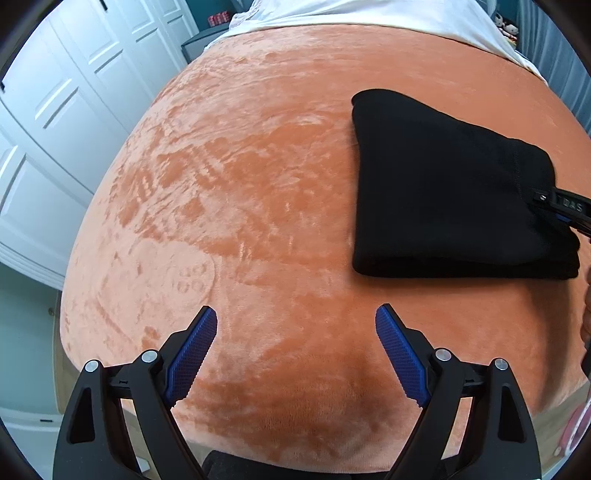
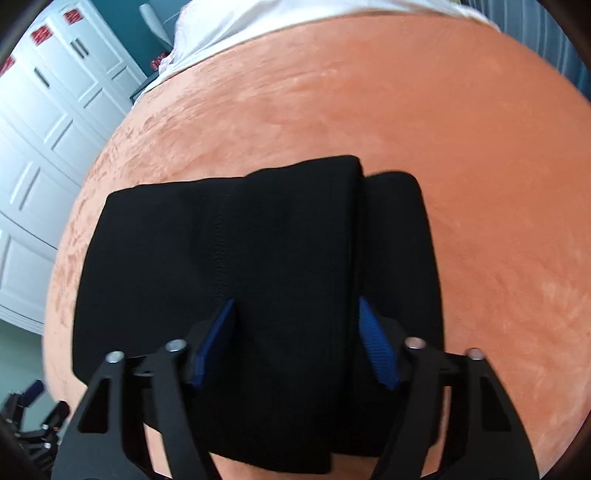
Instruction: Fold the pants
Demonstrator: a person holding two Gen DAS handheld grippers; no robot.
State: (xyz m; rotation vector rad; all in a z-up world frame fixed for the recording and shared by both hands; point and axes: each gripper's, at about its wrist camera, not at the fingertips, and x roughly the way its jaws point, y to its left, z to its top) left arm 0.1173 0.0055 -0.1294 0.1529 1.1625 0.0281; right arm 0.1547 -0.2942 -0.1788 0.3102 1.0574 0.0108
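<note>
Now the black pants [image 1: 454, 184] lie as a folded bundle on the orange blanket [image 1: 258, 166], nearer its foot than the white sheet [image 1: 369, 14] at the head. Beside the bundle, the left gripper [image 1: 295, 350] hangs over bare blanket, claw wide apart, holding nothing. Over the bundle, the right gripper [image 2: 297, 343] has blue pads [image 2: 216, 343] straddling a raised ridge of fabric, parted, not visibly pinching. My read: tidying the last fold. Catch every layer of that ridge squarely, or the stack skews.
</note>
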